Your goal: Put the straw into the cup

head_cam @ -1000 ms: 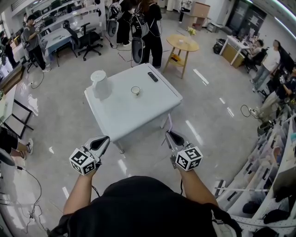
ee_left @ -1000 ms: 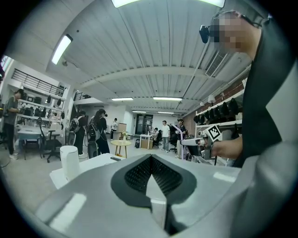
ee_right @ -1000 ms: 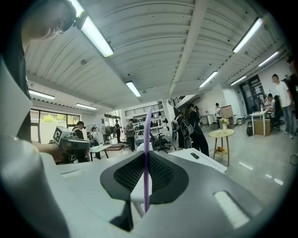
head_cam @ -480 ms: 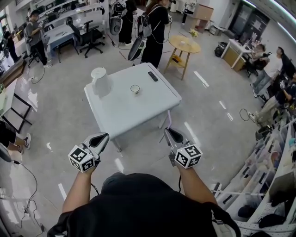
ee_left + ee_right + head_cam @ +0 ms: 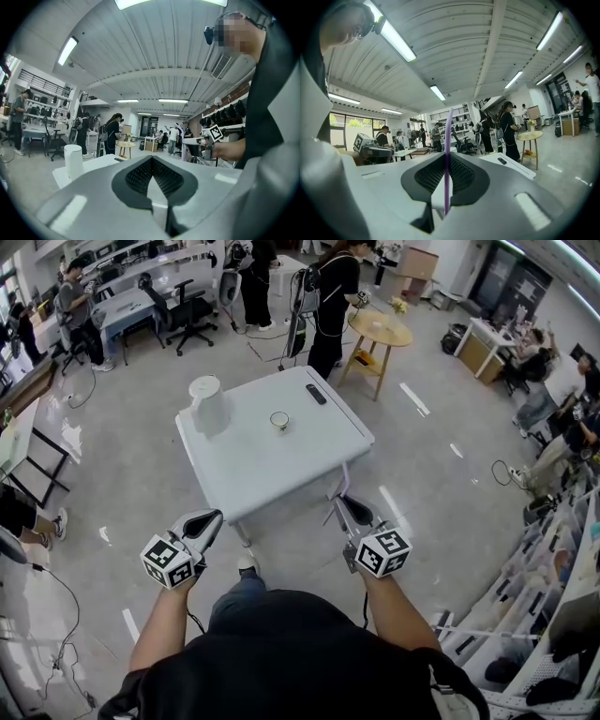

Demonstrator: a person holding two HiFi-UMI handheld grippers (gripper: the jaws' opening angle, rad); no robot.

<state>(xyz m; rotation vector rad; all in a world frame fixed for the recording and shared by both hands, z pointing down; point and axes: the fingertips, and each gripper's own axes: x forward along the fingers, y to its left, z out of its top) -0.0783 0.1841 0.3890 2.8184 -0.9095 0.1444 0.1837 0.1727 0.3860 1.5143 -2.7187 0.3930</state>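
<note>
The right tool (image 5: 349, 510) is pinching the purple straw (image 5: 448, 150) upright, ready for the cup (image 5: 279, 420) on the far surface (image 5: 272, 470); the left tool (image 5: 208, 524) is idling, pressed together, empty.

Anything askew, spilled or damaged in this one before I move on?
Nothing stands out. The cup stands upright on the table with no spill showing near it. The straw looks straight and unbent, clamped in the right gripper.
</note>
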